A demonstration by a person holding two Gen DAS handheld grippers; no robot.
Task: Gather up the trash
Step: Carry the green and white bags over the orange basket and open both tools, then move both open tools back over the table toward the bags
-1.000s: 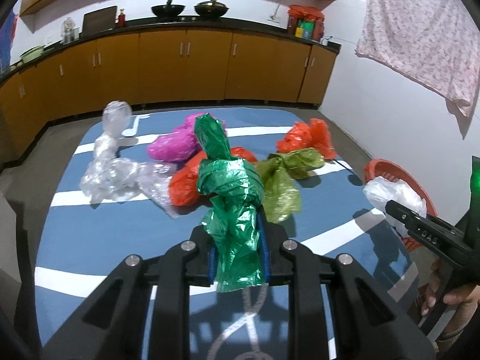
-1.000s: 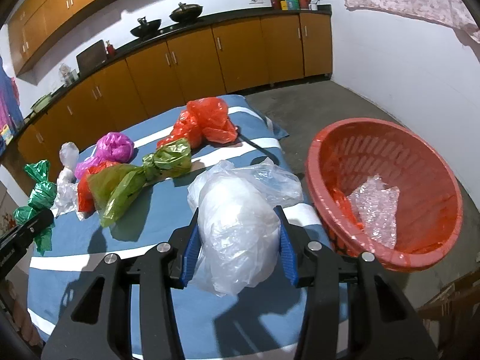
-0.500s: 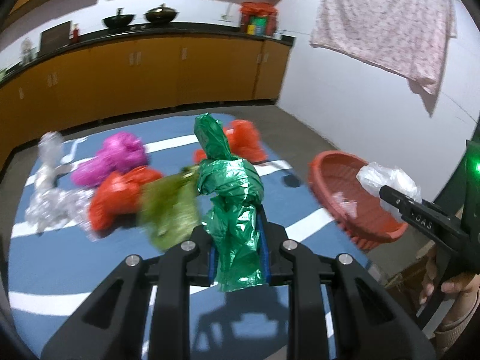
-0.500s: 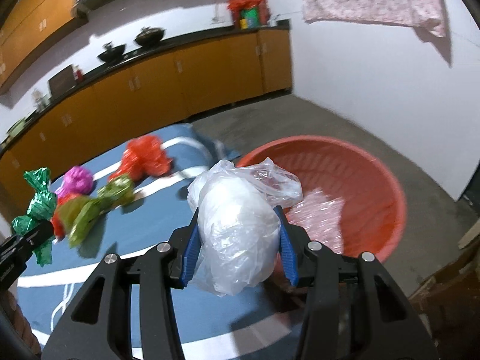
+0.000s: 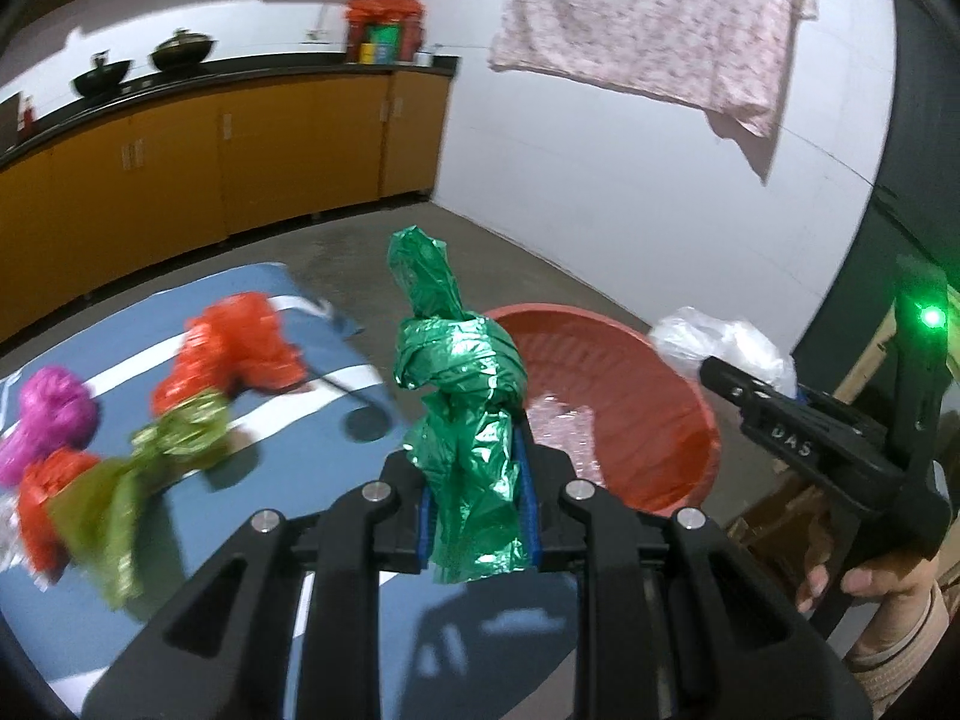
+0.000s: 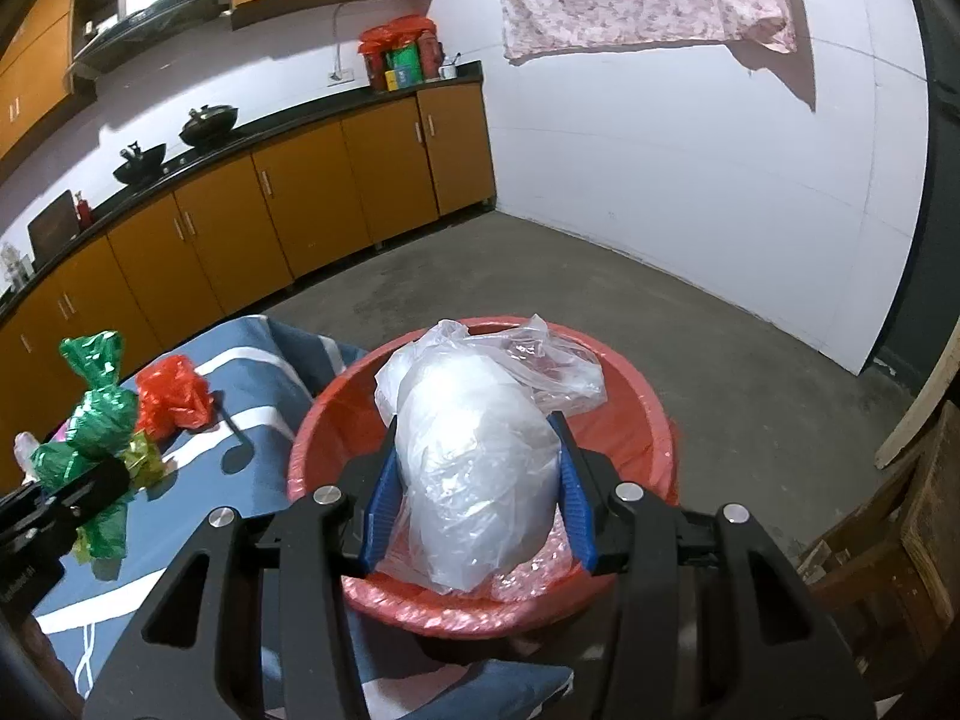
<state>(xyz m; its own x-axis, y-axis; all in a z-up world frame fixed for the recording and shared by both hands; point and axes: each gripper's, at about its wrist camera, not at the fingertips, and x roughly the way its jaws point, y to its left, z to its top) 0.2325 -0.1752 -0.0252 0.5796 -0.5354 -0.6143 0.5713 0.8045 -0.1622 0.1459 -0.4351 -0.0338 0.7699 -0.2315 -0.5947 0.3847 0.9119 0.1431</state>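
My left gripper point(image 5: 477, 510) is shut on a knotted green plastic bag point(image 5: 459, 402), held upright above the blue mat's edge, just left of the red basin point(image 5: 678, 396). My right gripper point(image 6: 477, 510) is shut on a bulging clear plastic bag point(image 6: 474, 456) and hangs directly over the red basin point(image 6: 654, 420), which holds crumpled clear wrap point(image 5: 561, 426). The right gripper point(image 5: 774, 414) and its clear bag point(image 5: 720, 342) also show at the right of the left wrist view. The left gripper's green bag point(image 6: 90, 414) appears at the left of the right wrist view.
On the blue striped mat point(image 5: 180, 540) lie a red bag point(image 5: 234, 348), an olive-green bag point(image 5: 144, 480), a magenta bag point(image 5: 51, 420) and another red one point(image 5: 45, 498). Orange cabinets point(image 6: 270, 210) line the far wall. Wooden furniture point(image 6: 900, 546) stands right of the basin.
Both grippers swung right, away from the mat, with their bags. The right gripper now hangs over the basin; the left has come up beside it.
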